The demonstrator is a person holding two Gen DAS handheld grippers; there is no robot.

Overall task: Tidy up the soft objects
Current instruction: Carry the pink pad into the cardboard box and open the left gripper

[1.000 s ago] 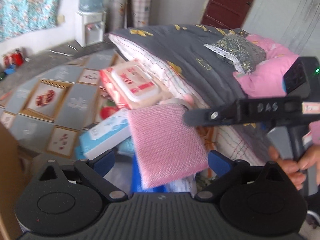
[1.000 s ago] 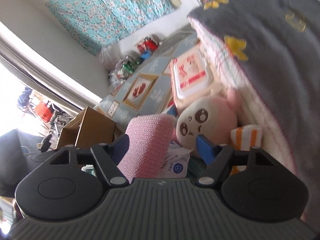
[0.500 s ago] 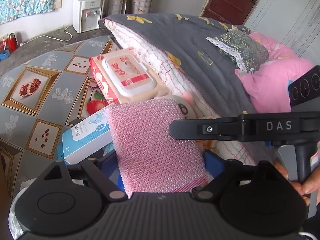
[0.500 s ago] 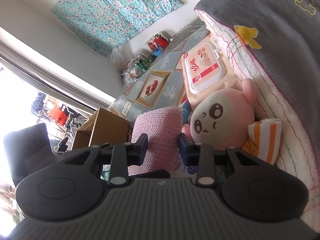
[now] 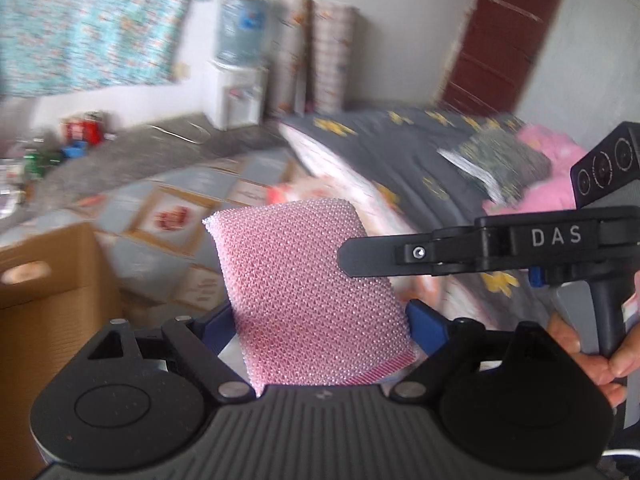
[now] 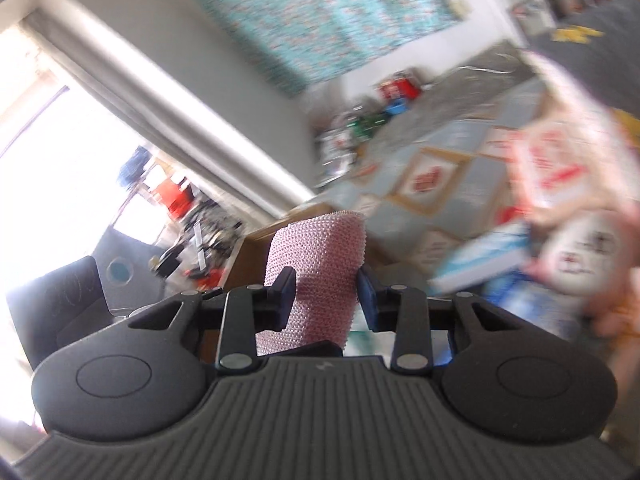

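Observation:
A pink mesh sponge point(image 5: 296, 272) hangs in the air, held from two sides. My left gripper point(image 5: 320, 320) spans its width, with both blue pads against its side edges. My right gripper point(image 6: 326, 288) is shut on the thin edge of the same sponge point(image 6: 320, 248). In the left wrist view the right gripper point(image 5: 352, 256) comes in from the right, side on, with its tip on the sponge's right edge. A pink plush toy point(image 6: 580, 256) lies blurred at the right, below the sponge.
An open cardboard box point(image 5: 48, 288) stands low at the left. A wipes pack point(image 6: 556, 168) and a blue-and-white carton point(image 6: 484, 260) lie by the plush. The bed with its grey quilt point(image 5: 400, 152) fills the right. A person's hand point(image 5: 592, 356) holds the right gripper's handle.
The right gripper's jaws closed on the sponge's edge and the left jaws narrowed onto its sides. Both grippers then rose with it, away from the pile; the views are now blurred.

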